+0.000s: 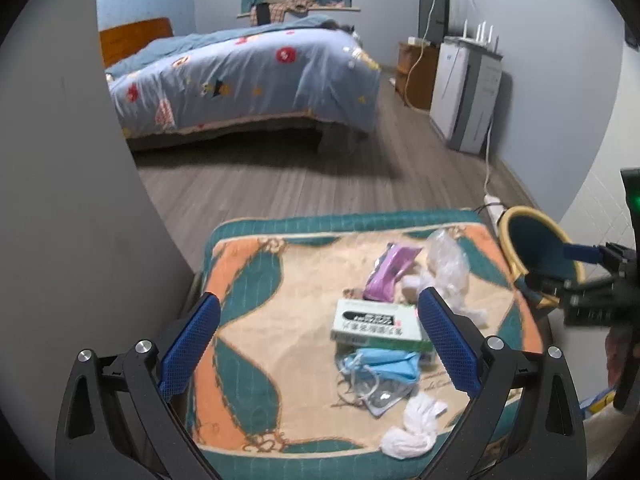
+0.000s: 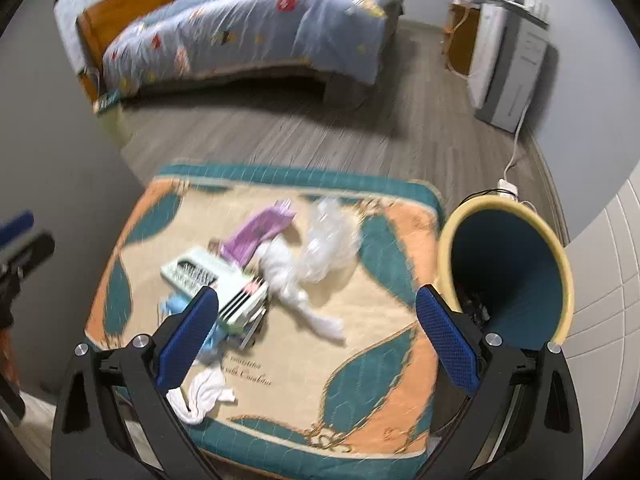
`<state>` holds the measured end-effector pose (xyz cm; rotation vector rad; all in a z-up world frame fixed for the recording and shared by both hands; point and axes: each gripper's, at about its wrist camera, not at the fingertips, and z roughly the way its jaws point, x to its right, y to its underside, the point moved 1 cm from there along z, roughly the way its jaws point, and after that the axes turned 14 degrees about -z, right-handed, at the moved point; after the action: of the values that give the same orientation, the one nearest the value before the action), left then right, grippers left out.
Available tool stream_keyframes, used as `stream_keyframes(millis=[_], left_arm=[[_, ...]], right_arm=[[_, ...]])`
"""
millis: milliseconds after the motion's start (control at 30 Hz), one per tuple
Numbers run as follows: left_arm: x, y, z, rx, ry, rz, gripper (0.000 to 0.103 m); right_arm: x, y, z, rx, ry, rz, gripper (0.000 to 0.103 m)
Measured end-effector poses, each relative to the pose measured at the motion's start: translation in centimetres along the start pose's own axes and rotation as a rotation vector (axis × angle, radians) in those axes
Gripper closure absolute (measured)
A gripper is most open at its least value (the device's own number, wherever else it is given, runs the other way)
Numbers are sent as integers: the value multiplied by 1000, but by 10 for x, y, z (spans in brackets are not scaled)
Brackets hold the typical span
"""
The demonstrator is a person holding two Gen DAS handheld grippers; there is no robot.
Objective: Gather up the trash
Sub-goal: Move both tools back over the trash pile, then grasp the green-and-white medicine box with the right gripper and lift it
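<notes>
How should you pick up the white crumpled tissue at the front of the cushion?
Pinch the crumpled tissue across its bunched middle, coming straight down from above. It lies low and loose on the cushion, apart from the other trash, so the open left hand-held gripper has room either side.

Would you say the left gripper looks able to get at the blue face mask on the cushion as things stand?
Probably yes. The left gripper is open above the cushion, and the blue face mask lies between its fingers; only the green box overlaps its far edge.

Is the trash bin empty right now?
Not empty: the right wrist view shows dark items at the bottom of the bin; what they are is unclear.
</notes>
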<state>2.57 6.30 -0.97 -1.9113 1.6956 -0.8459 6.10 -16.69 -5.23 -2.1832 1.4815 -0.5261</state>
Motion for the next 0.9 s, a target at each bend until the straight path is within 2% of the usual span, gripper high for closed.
stream_keyframes(millis=[233,300,433,467,500,633,700,900], left_arm=[[-24,-5,-1,14,-18,-32,5],[-29,-5,1,17,-31,-23,5],[-38,-3,13,0,-63,12,5],[-41,-3,17,-8,-76,18,5],[-45,-3,21,-14,-87,20,5],[-56,-9,29,-27,-103,1,5],[-60,-12,32,-33,-89,-22,5],[-64,-18,37,-33,-72,-39,5]], right_arm=[[-50,-1,34,-60,11,-130,6],[-59,-6,45,-79,20,-151,6],[-74,-11,67,-105,-14,-163,6],[-78,-10,72,-114,-12,-171,8],[-82,-11,79,-133,-18,-187,13],[-100,-11,97,-156,-26,-254,18],[-106,-12,105,-171,-40,-280,29],[-121,-8,131,-229,-40,-365,32]])
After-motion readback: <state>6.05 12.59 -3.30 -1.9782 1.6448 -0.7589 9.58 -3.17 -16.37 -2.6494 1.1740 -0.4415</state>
